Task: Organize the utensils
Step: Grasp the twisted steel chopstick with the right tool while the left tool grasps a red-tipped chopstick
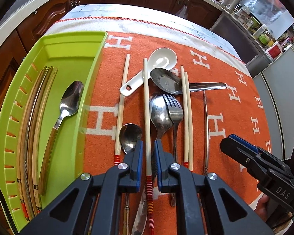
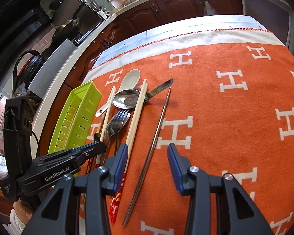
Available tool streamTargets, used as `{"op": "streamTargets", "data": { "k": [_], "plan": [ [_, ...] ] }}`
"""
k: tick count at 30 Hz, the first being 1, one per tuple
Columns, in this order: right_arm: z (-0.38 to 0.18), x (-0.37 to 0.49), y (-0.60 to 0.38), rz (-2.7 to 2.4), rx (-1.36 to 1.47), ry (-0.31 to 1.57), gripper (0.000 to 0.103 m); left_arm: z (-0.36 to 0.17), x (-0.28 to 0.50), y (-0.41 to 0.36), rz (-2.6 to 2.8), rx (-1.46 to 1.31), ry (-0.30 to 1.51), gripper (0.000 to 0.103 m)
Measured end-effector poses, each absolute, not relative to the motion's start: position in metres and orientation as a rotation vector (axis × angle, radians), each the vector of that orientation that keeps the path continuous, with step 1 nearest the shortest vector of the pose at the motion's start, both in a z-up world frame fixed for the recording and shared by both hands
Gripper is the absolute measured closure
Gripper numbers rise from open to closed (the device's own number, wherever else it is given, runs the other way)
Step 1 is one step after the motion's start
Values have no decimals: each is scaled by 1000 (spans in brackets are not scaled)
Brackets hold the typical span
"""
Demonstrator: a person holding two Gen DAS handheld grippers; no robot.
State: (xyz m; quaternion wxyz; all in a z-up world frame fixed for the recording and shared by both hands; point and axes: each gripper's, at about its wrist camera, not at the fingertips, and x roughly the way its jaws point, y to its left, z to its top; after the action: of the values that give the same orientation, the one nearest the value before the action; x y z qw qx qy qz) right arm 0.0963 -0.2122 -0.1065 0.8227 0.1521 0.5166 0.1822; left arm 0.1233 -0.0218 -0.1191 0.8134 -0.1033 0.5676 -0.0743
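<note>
A pale wooden chopstick (image 1: pixel 146 105) with a red-and-white banded end is lying lengthwise on the felt-like orange blanket (image 1: pixel 221 101), crossing the white ceramic spoon (image 1: pixel 152 66) at its 12 o'clock end. The left gripper (image 1: pixel 148 146) is pinching it near the banded end, its blue-padded jaws almost together on the thin stick. A pair of matching chopsticks (image 2: pixel 136 113) is lying at 3 o'clock of it, over a wide steel spoon (image 1: pixel 166 81). The right gripper (image 2: pixel 147 150) is hovering half open with nothing held, a slim steel chopstick (image 2: pixel 156 137) lying on the blanket below the gap. At 9 o'clock, the smooth lime plastic tray (image 1: pixel 49 43) is holding a wood-handled steel spoon (image 1: pixel 68 101) and what are probably several chopsticks (image 1: pixel 36 117).
</note>
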Motion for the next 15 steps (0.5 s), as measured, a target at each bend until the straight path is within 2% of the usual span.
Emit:
{"op": "streamTargets", "data": {
  "k": [15],
  "plan": [
    [-111,97,-206,368,287,1106,61,-121,119,-16,-142,-233,1188,96]
  ]
}}
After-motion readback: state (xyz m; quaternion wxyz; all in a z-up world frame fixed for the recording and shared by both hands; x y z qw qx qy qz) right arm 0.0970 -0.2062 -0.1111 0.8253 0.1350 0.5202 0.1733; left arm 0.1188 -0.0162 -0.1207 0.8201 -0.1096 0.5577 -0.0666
